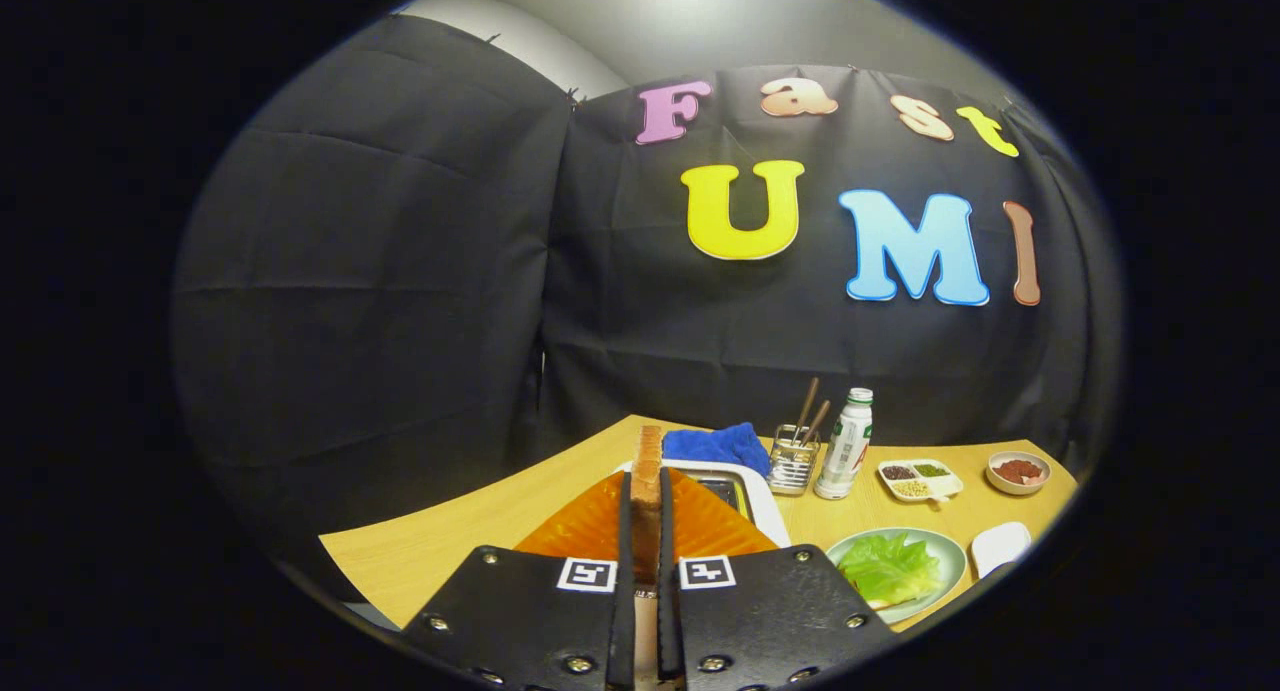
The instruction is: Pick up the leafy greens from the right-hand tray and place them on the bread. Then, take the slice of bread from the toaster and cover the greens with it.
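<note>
The gripper [646, 531] pinches one bread slice [647, 471] edge-on above the orange toaster [590, 526]; tilting could let it slip. Right of the toaster, one green plate [950, 571] holds one lettuce leaf [888, 566] over bread. Beyond: one bottle [845, 458], one blue cloth [720, 444].

Your gripper [646, 531]: two broad black plates, matte, angular outline. Silver screws dot plate corners and lower edges. Each plate carries one small square black-and-white marker near its inner top corner. Two thin black fingers [625, 561] run forward, long and narrow.
</note>
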Action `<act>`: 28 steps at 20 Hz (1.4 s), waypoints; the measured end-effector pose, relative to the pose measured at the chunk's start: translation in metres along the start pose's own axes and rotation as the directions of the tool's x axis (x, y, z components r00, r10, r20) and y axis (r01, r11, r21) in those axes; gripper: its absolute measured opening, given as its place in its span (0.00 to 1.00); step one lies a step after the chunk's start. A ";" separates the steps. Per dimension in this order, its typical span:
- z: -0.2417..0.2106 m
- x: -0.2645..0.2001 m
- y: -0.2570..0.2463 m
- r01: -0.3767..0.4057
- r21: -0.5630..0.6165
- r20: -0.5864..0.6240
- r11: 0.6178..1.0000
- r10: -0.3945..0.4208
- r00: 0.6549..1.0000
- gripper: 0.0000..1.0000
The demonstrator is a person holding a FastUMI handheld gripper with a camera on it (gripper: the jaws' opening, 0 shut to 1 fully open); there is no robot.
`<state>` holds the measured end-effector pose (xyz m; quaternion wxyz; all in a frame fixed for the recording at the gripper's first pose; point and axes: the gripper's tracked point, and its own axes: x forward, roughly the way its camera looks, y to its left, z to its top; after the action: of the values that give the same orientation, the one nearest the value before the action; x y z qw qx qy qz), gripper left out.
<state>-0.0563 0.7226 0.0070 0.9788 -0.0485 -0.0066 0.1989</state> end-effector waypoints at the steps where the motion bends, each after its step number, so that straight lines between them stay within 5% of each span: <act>1: 0.004 -0.003 0.001 -0.003 0.009 0.006 1.000 0.003 1.000 0.09; 16: 0.074 -0.024 -0.021 -0.075 0.074 0.048 0.994 0.071 0.996 0.09; 28: 0.057 -0.060 -0.114 0.009 0.042 0.033 0.999 -0.011 0.999 0.08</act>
<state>-0.0691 0.6004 0.0754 0.9804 -0.0246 -0.0191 0.1947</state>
